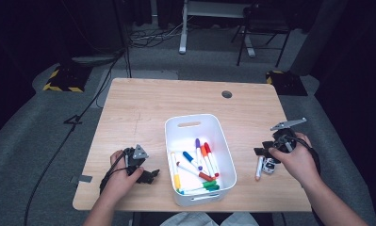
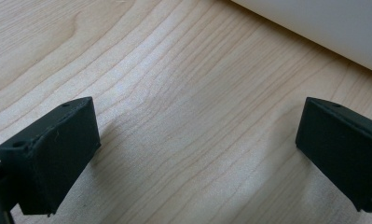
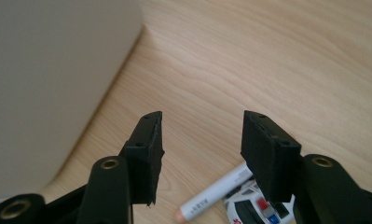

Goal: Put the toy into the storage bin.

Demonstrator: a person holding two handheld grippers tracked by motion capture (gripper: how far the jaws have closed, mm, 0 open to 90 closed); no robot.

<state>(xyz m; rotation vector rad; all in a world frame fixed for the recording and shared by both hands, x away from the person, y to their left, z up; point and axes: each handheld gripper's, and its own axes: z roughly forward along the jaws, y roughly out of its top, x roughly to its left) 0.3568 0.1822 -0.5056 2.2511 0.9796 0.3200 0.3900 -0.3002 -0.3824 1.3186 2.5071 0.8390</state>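
Observation:
A white bin stands mid-table with several coloured markers lying inside. To its right a white marker with an orange tip lies beside a small toy police car. My right gripper hovers just over them, open, with nothing between its jaws. In the right gripper view the gripper points past the marker and the car, with the bin wall at left. My left gripper rests left of the bin. It stands open over bare wood, the bin wall ahead of it.
The wooden table has a round cable hole at the back right. Beyond the table are grey carpet, cables and a chair's legs. Both gripper cables trail off the near edge.

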